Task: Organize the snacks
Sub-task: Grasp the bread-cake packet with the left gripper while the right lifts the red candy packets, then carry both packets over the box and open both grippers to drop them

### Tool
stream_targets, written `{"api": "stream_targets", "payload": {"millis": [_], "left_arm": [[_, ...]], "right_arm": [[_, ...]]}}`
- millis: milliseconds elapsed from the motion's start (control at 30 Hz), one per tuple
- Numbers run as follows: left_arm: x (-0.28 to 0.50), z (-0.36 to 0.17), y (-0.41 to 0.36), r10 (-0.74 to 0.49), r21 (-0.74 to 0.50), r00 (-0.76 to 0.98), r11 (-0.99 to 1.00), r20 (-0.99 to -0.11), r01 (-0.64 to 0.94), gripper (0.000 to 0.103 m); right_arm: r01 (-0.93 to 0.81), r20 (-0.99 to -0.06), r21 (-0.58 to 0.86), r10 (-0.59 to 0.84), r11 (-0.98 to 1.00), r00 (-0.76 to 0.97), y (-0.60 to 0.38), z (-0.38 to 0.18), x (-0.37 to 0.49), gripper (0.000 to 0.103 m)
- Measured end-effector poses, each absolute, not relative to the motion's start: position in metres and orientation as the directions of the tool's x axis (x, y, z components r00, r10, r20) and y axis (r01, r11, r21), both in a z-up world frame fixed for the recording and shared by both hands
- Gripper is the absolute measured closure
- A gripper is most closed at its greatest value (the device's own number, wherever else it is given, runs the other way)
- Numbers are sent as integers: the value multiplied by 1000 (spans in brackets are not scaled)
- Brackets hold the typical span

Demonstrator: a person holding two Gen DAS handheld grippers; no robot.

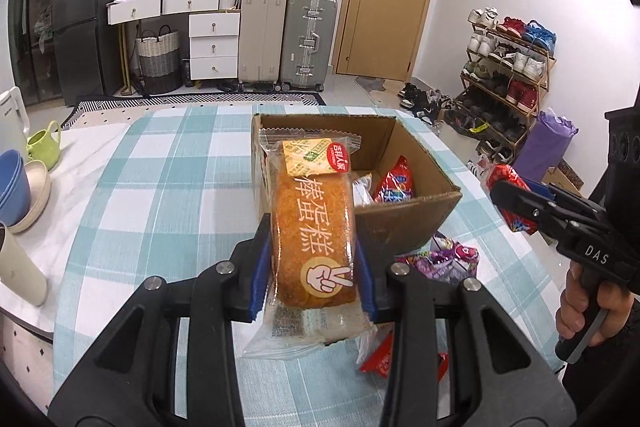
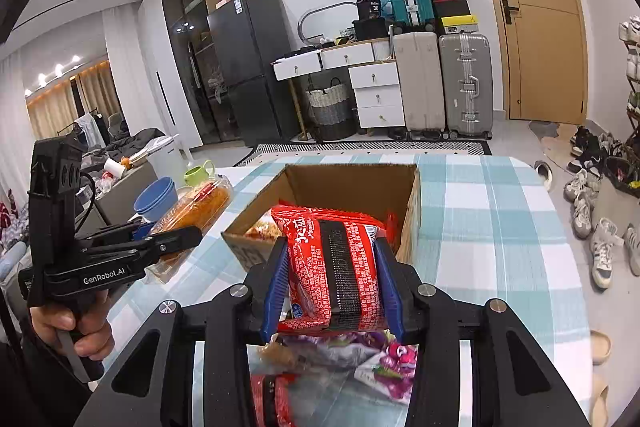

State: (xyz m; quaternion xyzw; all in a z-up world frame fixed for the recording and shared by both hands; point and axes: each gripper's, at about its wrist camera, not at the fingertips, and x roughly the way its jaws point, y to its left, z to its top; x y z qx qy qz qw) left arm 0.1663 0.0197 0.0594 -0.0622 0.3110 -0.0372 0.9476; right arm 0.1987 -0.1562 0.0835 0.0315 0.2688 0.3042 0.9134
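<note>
My left gripper (image 1: 311, 239) is shut on a golden cake in a clear wrapper (image 1: 312, 227), held above the checked tablecloth just in front of an open cardboard box (image 1: 400, 227). The box holds a red packet (image 1: 394, 183) and a white one (image 1: 362, 187). At the right, my right gripper (image 1: 516, 203) grips a red snack packet. In the right wrist view, the right gripper (image 2: 330, 251) is shut on that red packet (image 2: 332, 267) over the box's (image 2: 352, 187) near edge. The left gripper (image 2: 176, 239) holds the cake (image 2: 200, 207) at the left. Purple packets (image 2: 384, 359) and another red packet (image 2: 272, 399) lie on the table below.
Blue bowls (image 1: 12, 183), a green mug (image 1: 42, 143), a cream tumbler (image 1: 20, 275) and a white kettle (image 1: 12, 115) stand along the table's left side. A purple packet (image 1: 448, 259) lies right of the box. Suitcases, drawers and a shoe rack (image 1: 508, 75) stand beyond the table.
</note>
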Motion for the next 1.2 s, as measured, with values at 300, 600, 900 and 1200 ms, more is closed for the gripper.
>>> {"api": "stream_targets", "payload": {"millis": [300,600,900,1200], "left_arm": [[190,68,23,-114,-161,799,987,-591,22,70],[216,65,25,-115,-161,790,987,-602,21,70],[252,64,16,-125,-152,783,988,-609,39,70],[288,56,10,-116,-125,767,991,-631,47,70]], "right_arm": [[-542,-486,225,576,809,658,-148,91,222,61],[-540,-502,226,572,811,649,-141,88,237,61],[-545,-515,226,573,808,637,-129,84,262,61],[-550,-534,225,574,804,621,-117,79,287,61]]}}
